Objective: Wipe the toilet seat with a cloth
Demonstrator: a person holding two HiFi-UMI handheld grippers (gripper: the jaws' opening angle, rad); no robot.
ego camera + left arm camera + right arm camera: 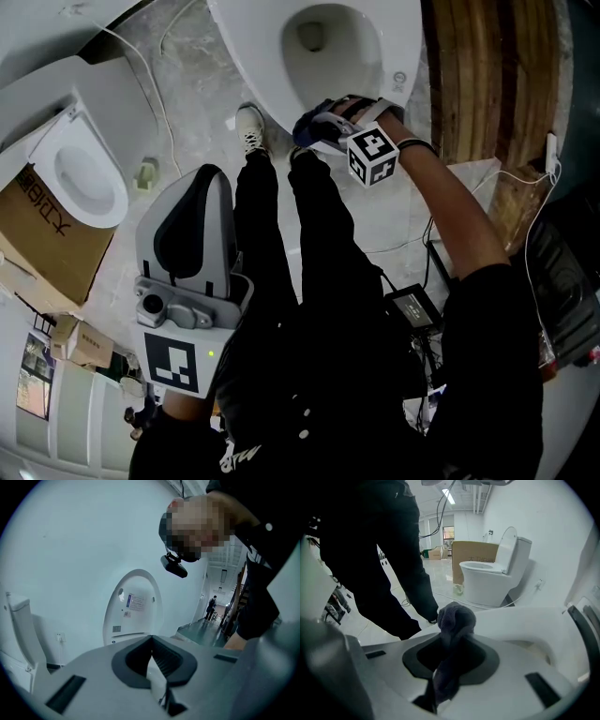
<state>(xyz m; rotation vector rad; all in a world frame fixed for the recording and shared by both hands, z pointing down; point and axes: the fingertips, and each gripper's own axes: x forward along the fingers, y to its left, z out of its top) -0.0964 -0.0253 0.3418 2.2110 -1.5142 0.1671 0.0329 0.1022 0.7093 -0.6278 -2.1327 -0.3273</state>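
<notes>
1. Left gripper (151, 641) is held close under the head camera, beside the person's black trousers (309, 244). Its fingers (169, 658) are pressed together with nothing between them.
2. Well beyond those fingers a raised toilet lid (133, 603) stands against a pale wall (70, 550).
3. The right gripper (451, 637), with its marker cube (373, 155) on top, reaches down to the near rim of the toilet seat (398, 66).
4. Its fingers are clamped on a dark cloth (457, 616). The cloth bunches in a wad just past the fingertips, and a tail of it hangs back between them.
5. The wad lies against the seat's front rim. The seat curves away to the right of the fingers, and the bowl (323, 42) opens just beyond them.
6. Far past the right fingers a second toilet (490, 576) stands on the floor (440, 581) with its lid up. A cardboard box (471, 555) is just behind it.
7. A white shoe (250, 127) rests on the floor to the left of the right fingers, near the seat's rim.
</notes>
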